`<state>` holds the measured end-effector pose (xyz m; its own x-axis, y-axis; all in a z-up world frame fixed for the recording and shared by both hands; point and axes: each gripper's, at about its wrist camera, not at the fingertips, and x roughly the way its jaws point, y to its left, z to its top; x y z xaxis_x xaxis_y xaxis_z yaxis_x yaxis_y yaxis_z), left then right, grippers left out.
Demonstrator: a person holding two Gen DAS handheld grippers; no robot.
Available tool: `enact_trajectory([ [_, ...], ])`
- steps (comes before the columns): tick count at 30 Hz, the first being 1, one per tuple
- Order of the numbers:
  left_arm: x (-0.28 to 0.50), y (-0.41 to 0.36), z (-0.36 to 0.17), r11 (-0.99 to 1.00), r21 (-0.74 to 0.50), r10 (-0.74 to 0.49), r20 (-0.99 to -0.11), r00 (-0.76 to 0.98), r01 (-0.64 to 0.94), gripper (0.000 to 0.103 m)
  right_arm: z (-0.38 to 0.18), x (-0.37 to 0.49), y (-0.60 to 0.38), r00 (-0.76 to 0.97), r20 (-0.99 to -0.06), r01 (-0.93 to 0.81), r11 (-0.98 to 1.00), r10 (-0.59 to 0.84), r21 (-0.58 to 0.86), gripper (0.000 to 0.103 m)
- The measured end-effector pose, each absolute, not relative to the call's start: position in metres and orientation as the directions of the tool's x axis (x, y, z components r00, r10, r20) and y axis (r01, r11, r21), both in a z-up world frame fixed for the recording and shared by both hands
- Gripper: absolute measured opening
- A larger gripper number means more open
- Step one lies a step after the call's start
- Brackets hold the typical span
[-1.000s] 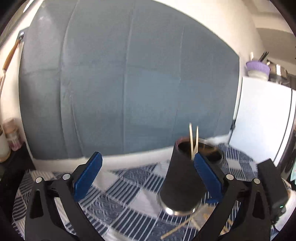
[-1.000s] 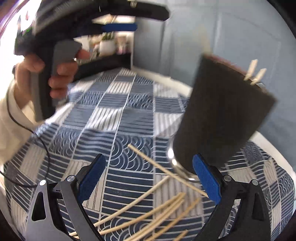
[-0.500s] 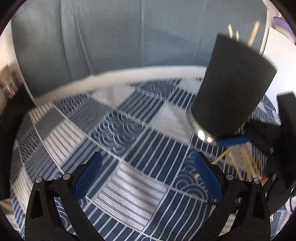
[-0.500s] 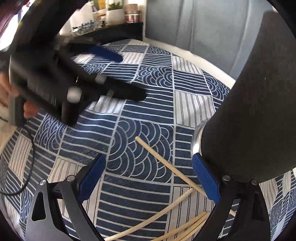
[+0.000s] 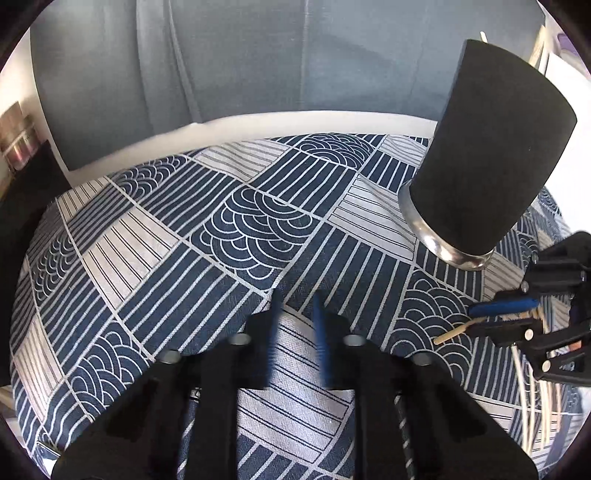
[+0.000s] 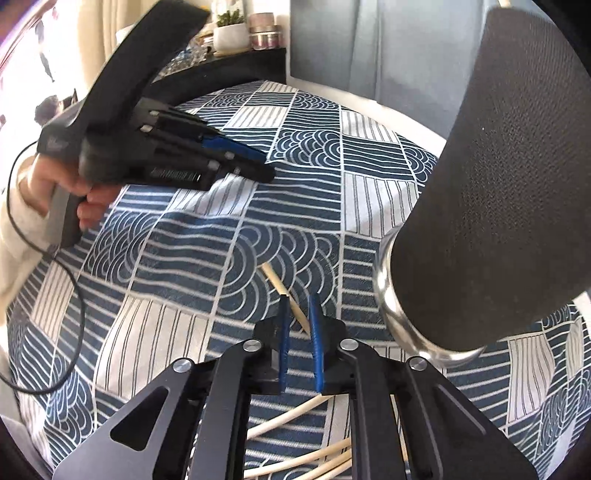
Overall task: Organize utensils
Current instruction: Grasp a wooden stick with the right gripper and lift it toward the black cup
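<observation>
Jaws just closed: right gripper (image 6: pixel 298 321) pinches a chopstick (image 6: pixel 282 291), left gripper (image 5: pixel 297 325) clenched on nothing, holder (image 6: pixel 491 206) just right of the pinch, more chopsticks (image 6: pixel 314 458) loose below, so sorting is barely underway.

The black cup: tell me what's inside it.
Pale stick tips poke above the black cup rim in the left wrist view. The opening faces away, so the interior and how many sticks it holds are hidden.
</observation>
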<state>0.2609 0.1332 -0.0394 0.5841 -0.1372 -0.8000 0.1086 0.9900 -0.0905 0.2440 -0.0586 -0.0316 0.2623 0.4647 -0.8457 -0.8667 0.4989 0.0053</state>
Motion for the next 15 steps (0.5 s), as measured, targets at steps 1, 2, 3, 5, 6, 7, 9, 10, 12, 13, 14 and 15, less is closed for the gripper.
enact_trajectory([
  [1,0.261,0.134,-0.039,0.989,-0.097,-0.143,-0.802,0.579,0.109,0.008,-0.030,0.240,-0.061,0.272,-0.842,-0.869,0.495,0.465,-0.007,0.008],
  [2,0.262,0.134,-0.038,0.989,-0.102,-0.146,-0.804,0.576,0.108,0.008,-0.029,0.237,-0.063,0.283,-0.836,-0.869,0.494,0.470,-0.016,0.008],
  [3,0.262,0.135,-0.037,0.988,-0.106,-0.149,-0.805,0.575,0.108,0.008,-0.025,0.235,-0.066,0.286,-0.827,-0.869,0.494,0.484,-0.011,0.008],
  [5,0.261,0.133,-0.035,0.990,-0.100,-0.142,-0.804,0.577,0.104,0.008,-0.017,0.233,-0.076,0.306,-0.806,-0.861,0.508,0.506,-0.007,0.007],
  [6,0.259,0.132,-0.033,0.990,-0.093,-0.138,-0.802,0.580,0.108,0.008,-0.014,0.233,-0.078,0.308,-0.801,-0.859,0.513,0.513,-0.002,0.006],
  [7,0.257,0.130,-0.030,0.990,-0.087,-0.135,-0.800,0.585,0.110,0.008,-0.008,0.232,-0.083,0.320,-0.791,-0.855,0.518,0.522,-0.003,0.005],
  [9,0.255,0.127,-0.026,0.990,-0.084,-0.137,-0.796,0.589,0.117,0.008,0.006,0.228,-0.096,0.342,-0.764,-0.850,0.526,0.547,-0.004,0.004],
  [10,0.253,0.124,-0.023,0.988,-0.084,-0.143,-0.795,0.589,0.127,0.008,0.013,0.227,-0.102,0.356,-0.749,-0.846,0.533,0.559,-0.003,0.004],
  [12,0.251,0.121,-0.019,0.988,-0.091,-0.146,-0.796,0.587,0.122,0.008,0.027,0.225,-0.116,0.379,-0.716,-0.834,0.552,0.586,0.010,0.004],
  [13,0.251,0.120,-0.016,0.988,-0.098,-0.149,-0.795,0.587,0.119,0.008,0.035,0.225,-0.123,0.394,-0.699,-0.826,0.564,0.597,0.016,0.004],
  [14,0.250,0.119,-0.014,0.987,-0.102,-0.154,-0.793,0.589,0.120,0.008,0.039,0.225,-0.128,0.406,-0.687,-0.820,0.572,0.603,0.018,0.004],
  [15,0.249,0.117,-0.011,0.986,-0.107,-0.160,-0.789,0.594,0.124,0.008,0.046,0.224,-0.137,0.422,-0.665,-0.811,0.584,0.617,0.026,0.004],
])
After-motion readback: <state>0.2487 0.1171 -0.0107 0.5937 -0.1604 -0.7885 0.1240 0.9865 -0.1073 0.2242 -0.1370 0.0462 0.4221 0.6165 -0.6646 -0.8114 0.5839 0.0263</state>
